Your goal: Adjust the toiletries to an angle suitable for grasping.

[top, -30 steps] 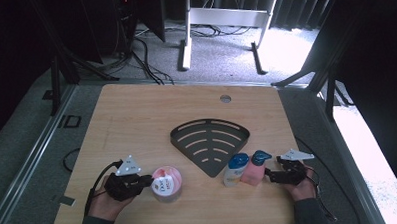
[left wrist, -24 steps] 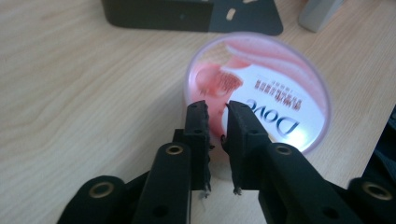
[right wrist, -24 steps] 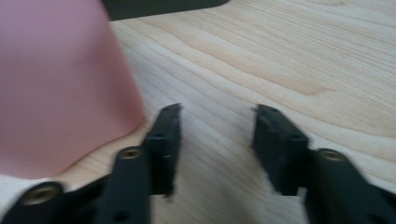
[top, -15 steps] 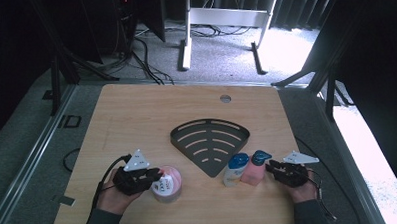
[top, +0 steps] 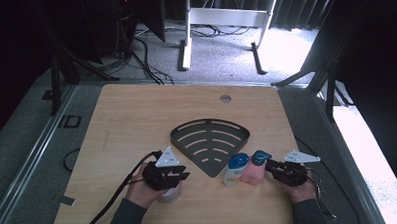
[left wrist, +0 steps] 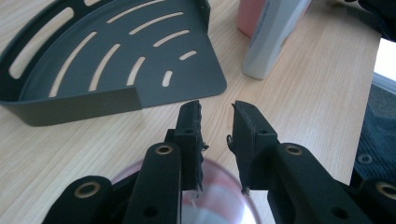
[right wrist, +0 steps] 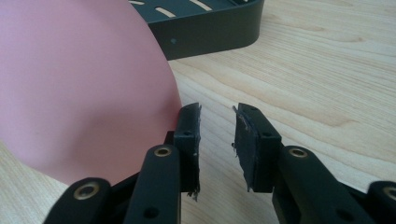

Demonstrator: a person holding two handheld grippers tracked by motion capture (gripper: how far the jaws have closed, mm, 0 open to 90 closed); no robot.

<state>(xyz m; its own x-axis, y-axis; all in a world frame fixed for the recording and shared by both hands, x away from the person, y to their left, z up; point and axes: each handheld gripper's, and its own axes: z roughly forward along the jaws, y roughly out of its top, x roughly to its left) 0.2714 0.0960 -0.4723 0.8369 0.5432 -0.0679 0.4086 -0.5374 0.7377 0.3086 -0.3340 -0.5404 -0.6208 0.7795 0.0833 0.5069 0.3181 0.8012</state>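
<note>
Both forearms come in from the near edge, each hand wrapped around its tool. The left gripper (top: 178,175) has just been opening its jaws, nothing between them. The right gripper (top: 269,165) has narrowed to a small empty gap.

Rack mid-bench, things along the near edge

Two bottles (top: 244,169) stand right of the rack (top: 210,144); the jar (top: 169,193) sits to its left.
</note>
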